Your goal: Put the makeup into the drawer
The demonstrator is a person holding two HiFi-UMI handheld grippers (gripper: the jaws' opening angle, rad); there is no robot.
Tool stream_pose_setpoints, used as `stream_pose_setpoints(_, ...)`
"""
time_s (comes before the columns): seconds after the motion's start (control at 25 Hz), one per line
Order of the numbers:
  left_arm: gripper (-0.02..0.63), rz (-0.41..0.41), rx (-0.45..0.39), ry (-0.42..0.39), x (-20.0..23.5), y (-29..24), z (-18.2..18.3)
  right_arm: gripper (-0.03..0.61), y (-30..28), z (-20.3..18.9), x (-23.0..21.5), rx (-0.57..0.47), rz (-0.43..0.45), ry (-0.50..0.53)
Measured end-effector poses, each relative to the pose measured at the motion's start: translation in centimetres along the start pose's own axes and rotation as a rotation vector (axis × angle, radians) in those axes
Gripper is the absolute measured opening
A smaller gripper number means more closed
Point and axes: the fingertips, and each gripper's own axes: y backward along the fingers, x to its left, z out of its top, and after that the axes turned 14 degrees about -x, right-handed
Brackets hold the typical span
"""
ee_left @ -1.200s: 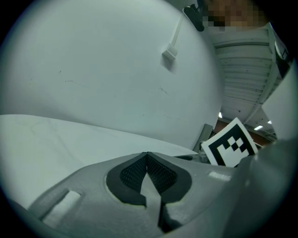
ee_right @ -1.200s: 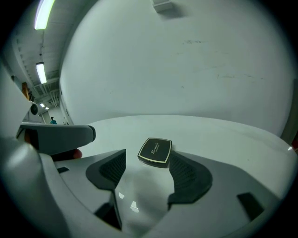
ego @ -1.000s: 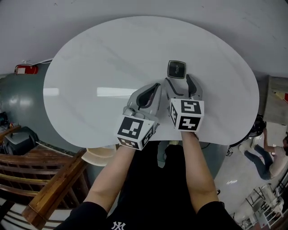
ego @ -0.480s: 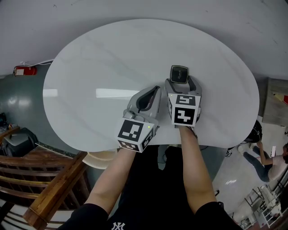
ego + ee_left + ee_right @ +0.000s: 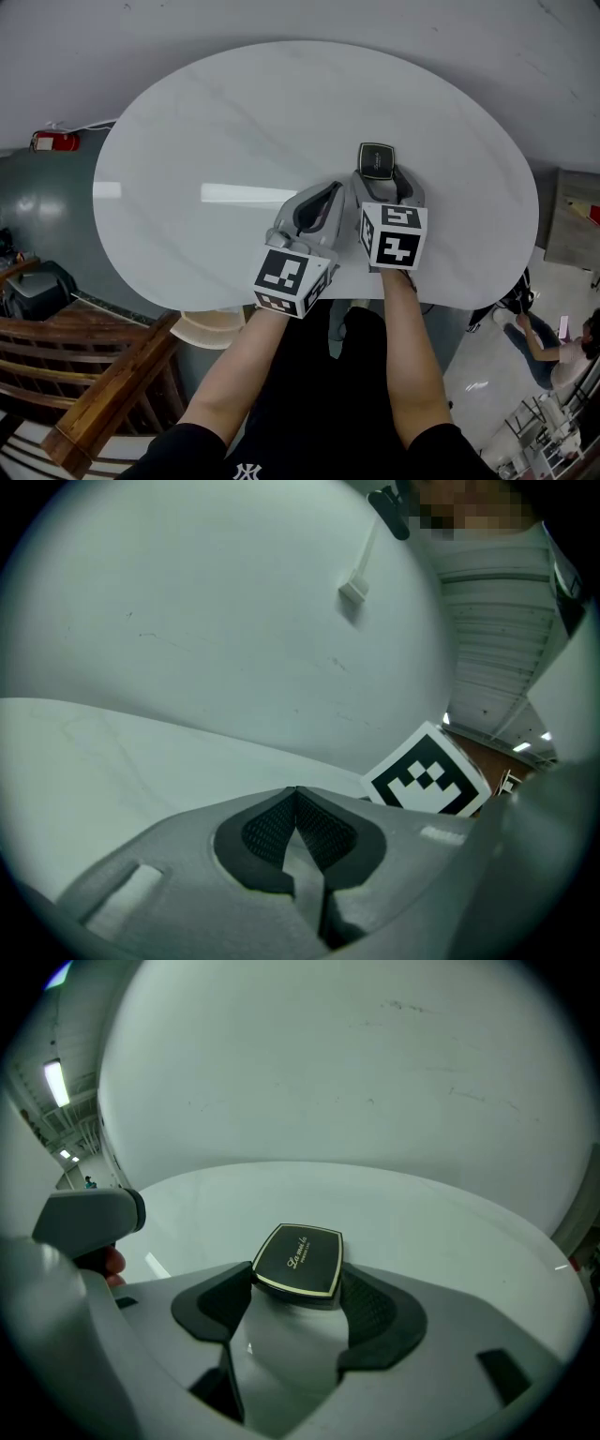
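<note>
We have brought the right gripper [image 5: 382, 177] forward to the compact [image 5: 377, 159]: its jaws (just now narrowing) flank the compact's near end, where earlier they stood short of it.

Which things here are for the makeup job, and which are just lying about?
For the job:
black makeup compact
right gripper, its fingers just closing with the compact between them
white table under it

Just about:
left gripper, fingers shut, empty
wooden furniture
red object beside the table
</note>
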Motion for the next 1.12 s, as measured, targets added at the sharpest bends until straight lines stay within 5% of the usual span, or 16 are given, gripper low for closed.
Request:
stream_pose_setpoints(0.44, 0.011, 0.054, -0.014, 0.002, -2.8, 2.5, 0.0, 0.305, 3.8, 0.8, 0.4, -0.09, 0.086, -0.046)
stream_pose_setpoints(1.12, 0.011, 0.257, -0.108, 0.0, -10.7, 9.3, 0.0, 0.304, 14.2, 1.8, 2.3, -0.178, 0.315, 0.051)
